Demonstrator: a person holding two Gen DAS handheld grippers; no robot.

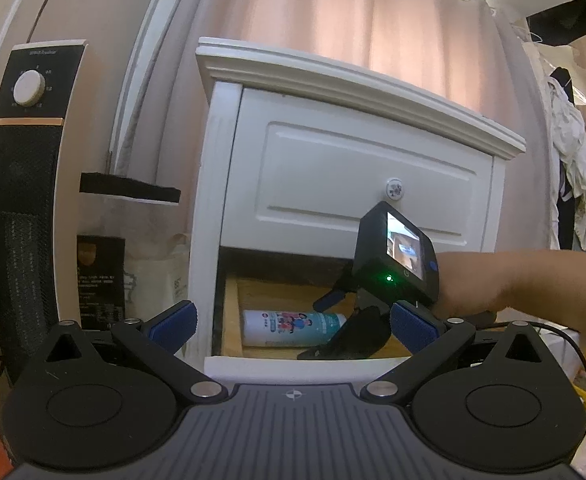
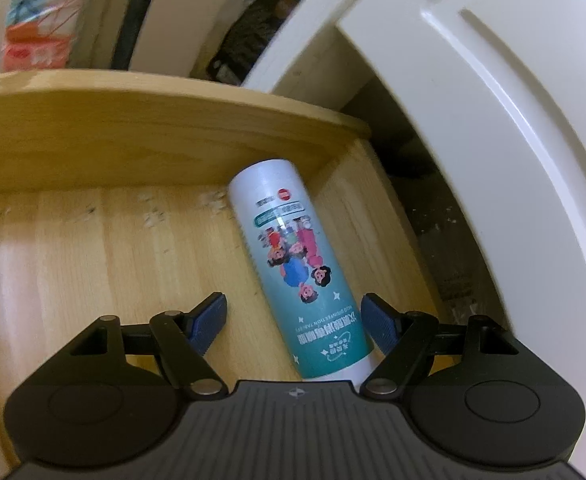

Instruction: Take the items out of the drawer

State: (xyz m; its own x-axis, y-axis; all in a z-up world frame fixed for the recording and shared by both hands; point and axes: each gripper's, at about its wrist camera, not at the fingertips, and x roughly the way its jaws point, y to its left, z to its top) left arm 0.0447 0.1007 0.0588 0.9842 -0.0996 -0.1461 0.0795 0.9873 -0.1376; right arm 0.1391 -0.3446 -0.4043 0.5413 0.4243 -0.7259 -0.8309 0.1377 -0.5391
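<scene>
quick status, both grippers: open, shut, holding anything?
Left gripper: open, holding nothing, in front of the open drawer.
Right gripper: open inside the drawer, jaws either side of the lying bottle, not closed on it.

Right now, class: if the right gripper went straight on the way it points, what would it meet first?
Most likely the white-and-teal cylindrical bottle lying on the wooden drawer floor: it already lies between the open right gripper fingers, though height above it is unclear.
</scene>
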